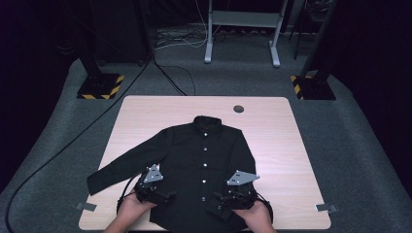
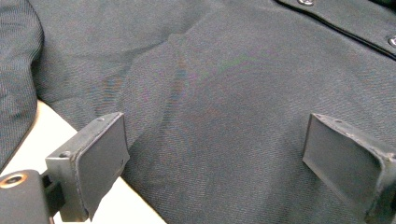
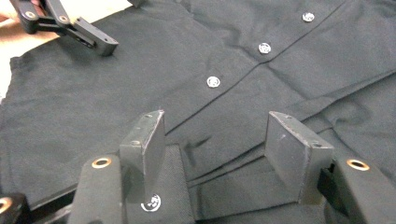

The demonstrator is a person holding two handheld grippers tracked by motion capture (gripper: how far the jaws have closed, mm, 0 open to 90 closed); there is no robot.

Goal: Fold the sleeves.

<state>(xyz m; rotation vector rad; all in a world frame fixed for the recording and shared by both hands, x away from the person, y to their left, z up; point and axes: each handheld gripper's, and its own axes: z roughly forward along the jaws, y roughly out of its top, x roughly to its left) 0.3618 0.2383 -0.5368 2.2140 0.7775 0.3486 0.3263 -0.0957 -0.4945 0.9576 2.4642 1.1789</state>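
Both hands come in from the near edge of the shirt (image 1: 204, 155), one on each side of its button line. Left hand (image 1: 130, 211) grips the left tongs (image 1: 154, 180), which sit over the shirt's left front panel, just inside the sleeve. Jaws wide apart, nothing between them, cloth right below. Right hand (image 1: 255, 214) holds the right tongs (image 1: 238, 183) over the shirt's lower right front, near the hem. Jaws apart w/ no pad pressing cloth, tipped fwd and down toward the shirt.
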